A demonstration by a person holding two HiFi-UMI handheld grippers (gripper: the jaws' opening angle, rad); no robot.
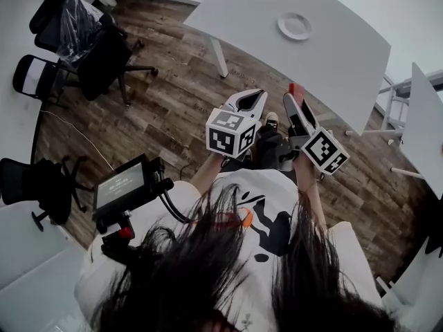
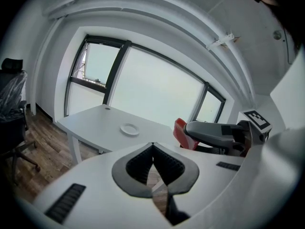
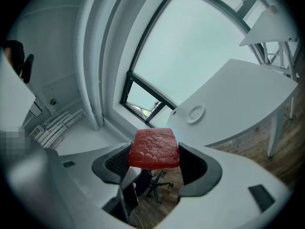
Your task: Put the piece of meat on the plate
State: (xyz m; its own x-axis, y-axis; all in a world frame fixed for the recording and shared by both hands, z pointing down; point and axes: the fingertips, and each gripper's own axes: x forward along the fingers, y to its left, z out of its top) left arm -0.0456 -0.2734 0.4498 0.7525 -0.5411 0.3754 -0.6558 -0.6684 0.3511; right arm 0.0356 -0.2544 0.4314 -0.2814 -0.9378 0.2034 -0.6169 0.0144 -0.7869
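A flat red piece of meat [image 3: 154,148] is clamped between the pads of my right gripper [image 3: 155,162]; its red tip [image 1: 296,89] also shows in the head view and beside the right gripper [image 2: 214,133] in the left gripper view. A small white plate [image 1: 295,26] sits on the white table [image 1: 332,54] some way ahead, also seen as plate [image 2: 129,129] and plate [image 3: 195,113]. My left gripper [image 1: 250,101] is shut with nothing in it, pads touching [image 2: 152,162]. Both grippers are held over the floor, short of the table.
Wood floor [image 1: 173,88] lies between me and the table. Black office chairs [image 1: 90,43] stand at the left, one under plastic wrap. A second white table [image 1: 426,126] is at the right. A small monitor [image 1: 121,184] hangs at my chest.
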